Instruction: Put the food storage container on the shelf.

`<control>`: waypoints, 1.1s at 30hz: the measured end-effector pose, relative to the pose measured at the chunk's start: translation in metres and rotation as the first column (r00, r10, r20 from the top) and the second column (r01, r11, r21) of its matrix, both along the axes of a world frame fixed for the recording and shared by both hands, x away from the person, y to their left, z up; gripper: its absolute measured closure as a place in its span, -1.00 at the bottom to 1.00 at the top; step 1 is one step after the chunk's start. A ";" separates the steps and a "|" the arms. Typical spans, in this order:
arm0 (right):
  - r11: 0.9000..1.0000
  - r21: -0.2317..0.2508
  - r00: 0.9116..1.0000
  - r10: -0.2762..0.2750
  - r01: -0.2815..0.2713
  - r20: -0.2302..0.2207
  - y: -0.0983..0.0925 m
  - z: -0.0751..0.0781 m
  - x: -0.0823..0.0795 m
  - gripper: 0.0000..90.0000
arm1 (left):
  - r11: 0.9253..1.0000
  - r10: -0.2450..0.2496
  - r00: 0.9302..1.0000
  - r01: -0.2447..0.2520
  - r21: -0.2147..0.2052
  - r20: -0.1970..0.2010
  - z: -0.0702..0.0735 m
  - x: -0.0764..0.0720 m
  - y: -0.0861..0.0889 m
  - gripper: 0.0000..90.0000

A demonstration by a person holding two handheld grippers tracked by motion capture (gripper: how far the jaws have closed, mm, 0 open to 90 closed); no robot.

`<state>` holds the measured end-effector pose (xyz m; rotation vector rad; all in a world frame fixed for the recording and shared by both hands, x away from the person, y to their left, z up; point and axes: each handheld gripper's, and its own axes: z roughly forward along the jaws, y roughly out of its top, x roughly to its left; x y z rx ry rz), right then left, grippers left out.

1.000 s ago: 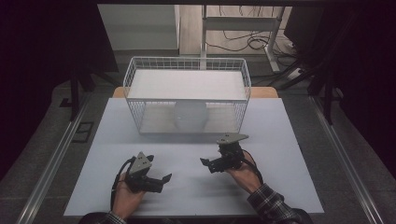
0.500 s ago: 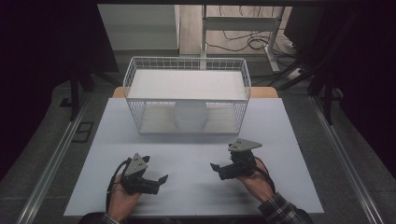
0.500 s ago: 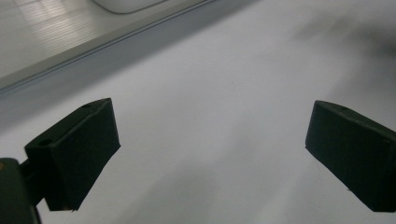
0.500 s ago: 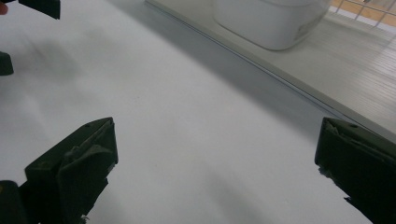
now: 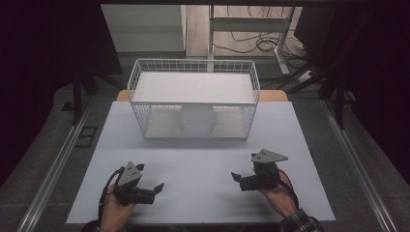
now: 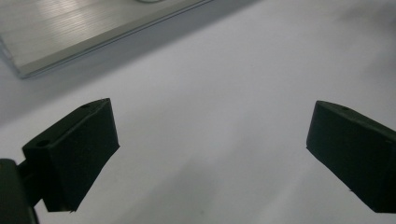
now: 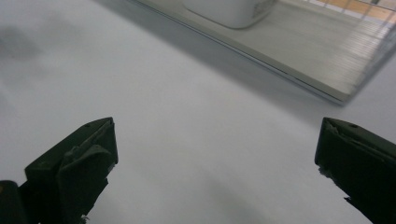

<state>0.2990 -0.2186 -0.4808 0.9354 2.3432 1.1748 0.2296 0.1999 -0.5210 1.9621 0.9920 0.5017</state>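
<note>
A person's 2 hands rest at the near edge of a white tabletop (image 5: 203, 159), each holding a hand-held gripper. The left hand-held gripper (image 5: 155, 187) sits low at the left, its black jaws pointing toward the middle of the tabletop; in the left gripper view its jaws stand wide apart over bare white surface, with nothing between them. The right hand-held gripper (image 5: 236, 177) sits at the right, a grey three-cornered plate on top, its jaws pointing left toward the other; the right gripper view shows these jaws likewise spread wide and empty.

Well apart from both, at the far side of the tabletop, stands a white wire basket (image 5: 193, 67) with a flat white panel across its upper part. Beneath that panel, inside the basket, sits a rounded white container (image 5: 197, 121), its lower edge also visible at the top of the right gripper view (image 7: 229, 11). A plaid sleeve (image 5: 299, 223) covers the right wrist.
</note>
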 end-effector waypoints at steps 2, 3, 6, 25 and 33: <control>1.000 -0.004 1.000 -0.018 0.018 -0.001 -0.005 -0.001 -0.002 -1.00 | 1.000 0.008 1.000 -0.008 0.000 0.003 0.000 -0.002 0.004 -0.97; 1.000 -0.007 1.000 -0.023 0.023 0.001 -0.008 -0.001 -0.003 -1.00 | 1.000 0.013 1.000 -0.013 -0.002 0.003 0.000 -0.003 0.006 -0.97; 0.999 -0.017 0.999 -0.047 0.047 0.005 -0.015 -0.003 -0.006 -1.00 | 1.000 0.027 1.000 -0.027 -0.003 0.000 -0.001 -0.005 0.013 -0.97; 0.988 -0.108 0.991 -0.118 0.110 -0.065 -0.046 -0.026 -0.027 -1.00 | 0.994 0.081 0.994 -0.086 -0.065 -0.070 -0.011 -0.012 0.035 -0.99; 0.985 -0.143 0.990 -0.112 0.098 -0.089 -0.045 -0.031 -0.027 -1.00 | 0.994 0.089 0.993 -0.094 -0.061 -0.081 -0.011 -0.011 0.035 -0.99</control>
